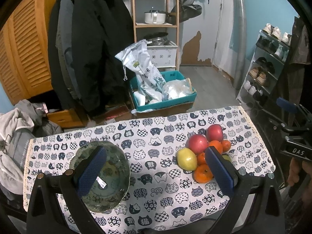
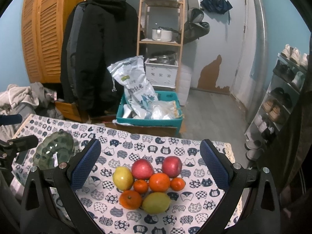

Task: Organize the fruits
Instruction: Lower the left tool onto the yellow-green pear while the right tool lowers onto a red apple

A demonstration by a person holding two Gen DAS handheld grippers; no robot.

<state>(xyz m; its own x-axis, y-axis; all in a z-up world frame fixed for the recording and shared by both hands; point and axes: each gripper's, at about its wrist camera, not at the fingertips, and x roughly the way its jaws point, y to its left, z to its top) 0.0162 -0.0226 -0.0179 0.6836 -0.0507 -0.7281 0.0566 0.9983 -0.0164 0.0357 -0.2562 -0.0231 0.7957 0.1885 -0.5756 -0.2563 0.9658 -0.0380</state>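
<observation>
A pile of fruit lies on the cat-print tablecloth (image 2: 136, 148): two red apples (image 2: 142, 168), two yellow lemons (image 2: 122, 177) and several oranges (image 2: 159, 182). In the left wrist view the pile (image 1: 198, 143) lies at the right. A green patterned bowl (image 1: 115, 175) sits empty at the left; it also shows in the right wrist view (image 2: 53, 152). My left gripper (image 1: 154, 167) is open above the cloth between bowl and fruit. My right gripper (image 2: 149, 165) is open, hovering over the fruit pile.
Beyond the table's far edge stand a teal box (image 1: 165, 101) with bags, a dark coat (image 1: 93, 48), a wooden shelf with pots (image 1: 156, 19) and a shoe rack (image 1: 269, 66) at the right. Clothes (image 1: 15, 128) are heaped at the left.
</observation>
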